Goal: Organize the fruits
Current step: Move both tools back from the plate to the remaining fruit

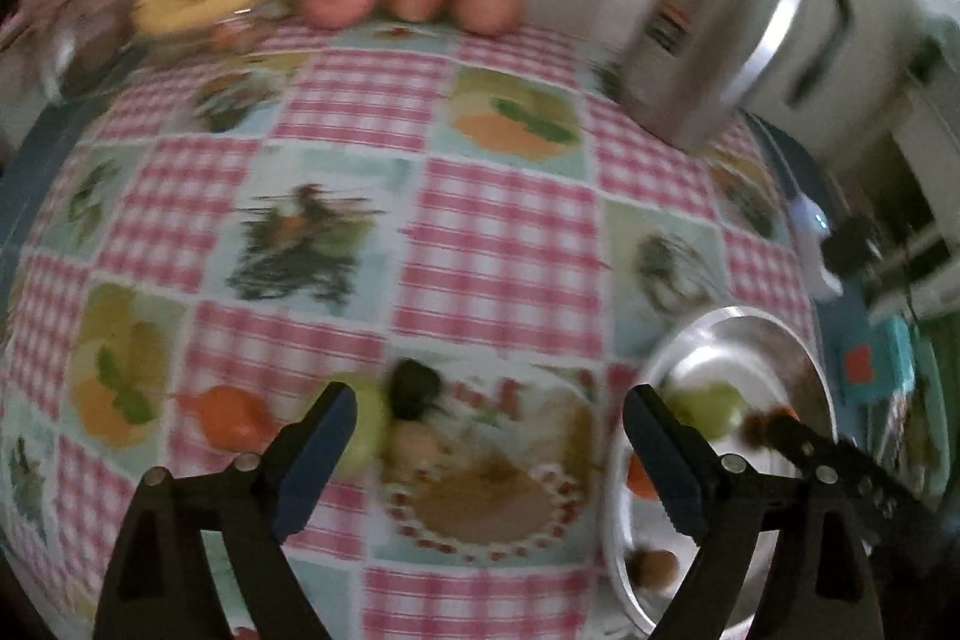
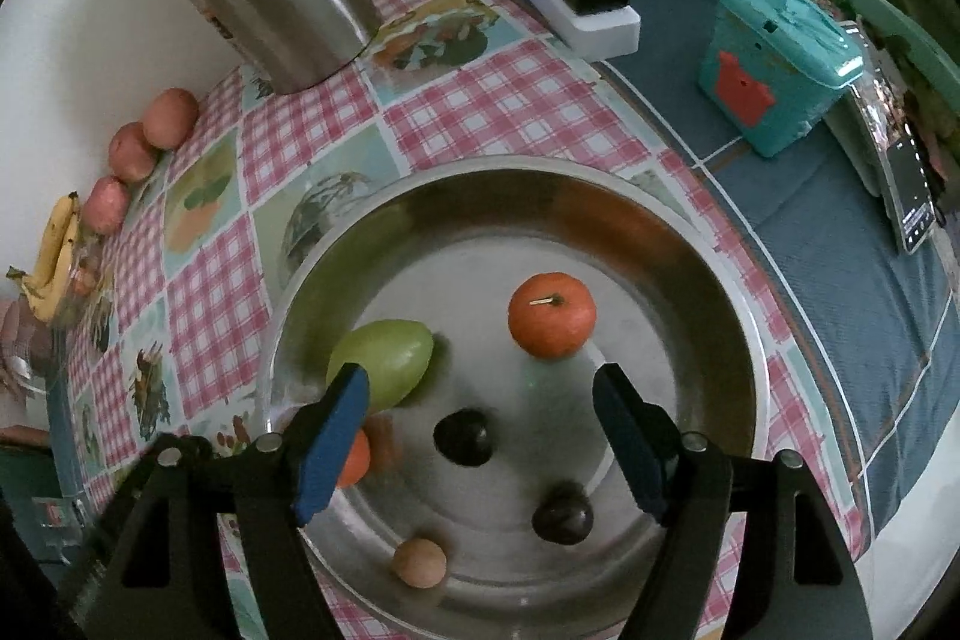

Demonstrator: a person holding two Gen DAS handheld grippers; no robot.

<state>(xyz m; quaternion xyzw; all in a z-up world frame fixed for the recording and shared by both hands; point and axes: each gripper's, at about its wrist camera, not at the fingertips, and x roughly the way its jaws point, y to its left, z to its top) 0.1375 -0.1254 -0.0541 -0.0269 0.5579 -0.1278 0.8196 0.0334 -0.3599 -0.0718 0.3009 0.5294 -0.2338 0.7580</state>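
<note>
Tongs both gape empty: my right tongs [image 2: 480, 388] over the tray [image 2: 708, 244], so I should straddle the dark plum [image 2: 463, 437] squarely before squeezing.

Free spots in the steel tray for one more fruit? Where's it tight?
In the steel tray, the back arc behind the orange and green fruit looks bare, as does the right side past the orange. The near-left is crowded: green fruit, a second orange, two dark fruits and a tan one. The right tool hovers open there.
</note>
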